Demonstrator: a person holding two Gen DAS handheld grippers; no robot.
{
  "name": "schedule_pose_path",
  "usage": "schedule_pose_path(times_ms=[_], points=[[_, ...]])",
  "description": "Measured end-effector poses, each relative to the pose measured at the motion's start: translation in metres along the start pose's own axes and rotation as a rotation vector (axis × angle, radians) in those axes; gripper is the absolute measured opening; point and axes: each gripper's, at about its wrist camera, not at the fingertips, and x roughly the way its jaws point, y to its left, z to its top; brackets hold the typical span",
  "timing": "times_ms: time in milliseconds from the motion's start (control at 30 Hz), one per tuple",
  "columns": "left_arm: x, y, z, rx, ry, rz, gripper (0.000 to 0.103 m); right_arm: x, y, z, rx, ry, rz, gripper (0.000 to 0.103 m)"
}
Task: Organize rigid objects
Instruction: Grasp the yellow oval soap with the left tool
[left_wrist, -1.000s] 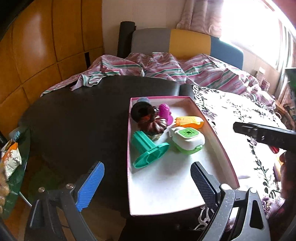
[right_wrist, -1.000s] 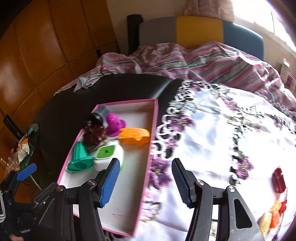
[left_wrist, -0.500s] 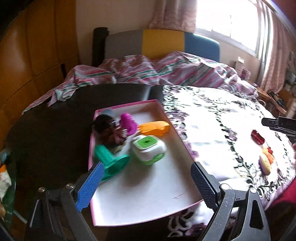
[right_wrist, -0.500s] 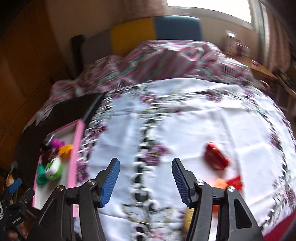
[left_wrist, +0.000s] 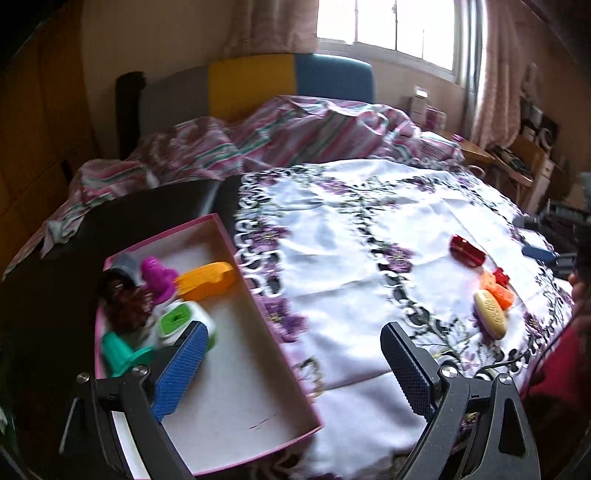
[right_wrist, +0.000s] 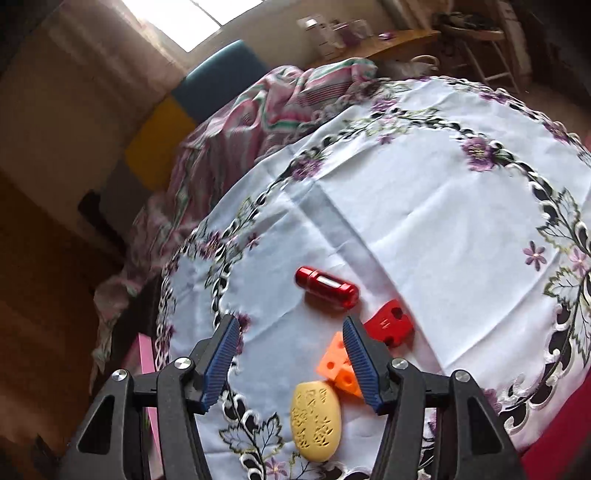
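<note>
Blue ribbed pads line the right gripper (right_wrist: 291, 363), whose jaws stand partly open and empty above a white floral tablecloth (right_wrist: 424, 206). Four loose pieces wait just beyond its tips: a yellow oval soap-like piece (right_wrist: 314, 421) nearest, between the jaws' line and slightly right; an orange cheese-wedge toy (right_wrist: 338, 365) touching the inner face of the right finger in the picture; a red flat block (right_wrist: 389, 326) behind that finger; and a red capsule-shaped cylinder (right_wrist: 327, 287) farther out. The cylinder's long axis runs from far left to near right, slantwise across the jaws' gap, so a grasp on it likely calls for a twist of the wrist.

The left gripper (left_wrist: 291, 373) also hangs open and empty, its left finger over a pink-rimmed cardboard box (left_wrist: 255, 295) on the dark side of the table. The right gripper is judged the nearer to the loose pieces; the left sits by the box.

Only the left wrist view shows the box's contents: a green-and-white gadget (left_wrist: 184, 325), an orange plastic piece (left_wrist: 207, 278), a magenta toy (left_wrist: 159, 277), a teal funnel-shaped piece (left_wrist: 122, 354) and a dark brown object, too blurred to name. Only the right wrist view shows the relief pattern on the yellow piece.
</note>
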Motion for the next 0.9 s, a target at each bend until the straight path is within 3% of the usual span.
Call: schedule_pose_path(times_ms=[100,633,900], points=[[0.009,-0.017,0.006,0.023,0.015,-0.038,0.095,-0.007,-0.004,0.001,0.032,-0.049,0.027,0.06],[0.043,-0.09,0.017,0.145,0.08,-0.166,0.095,-0.015,-0.013,0.002,0.079,-0.09,0.111,0.06],[0.062,-0.13,0.027,0.172,0.136,-0.322,0.082,-0.022,-0.022,0.002,0.129,-0.131,0.14,0.06]])
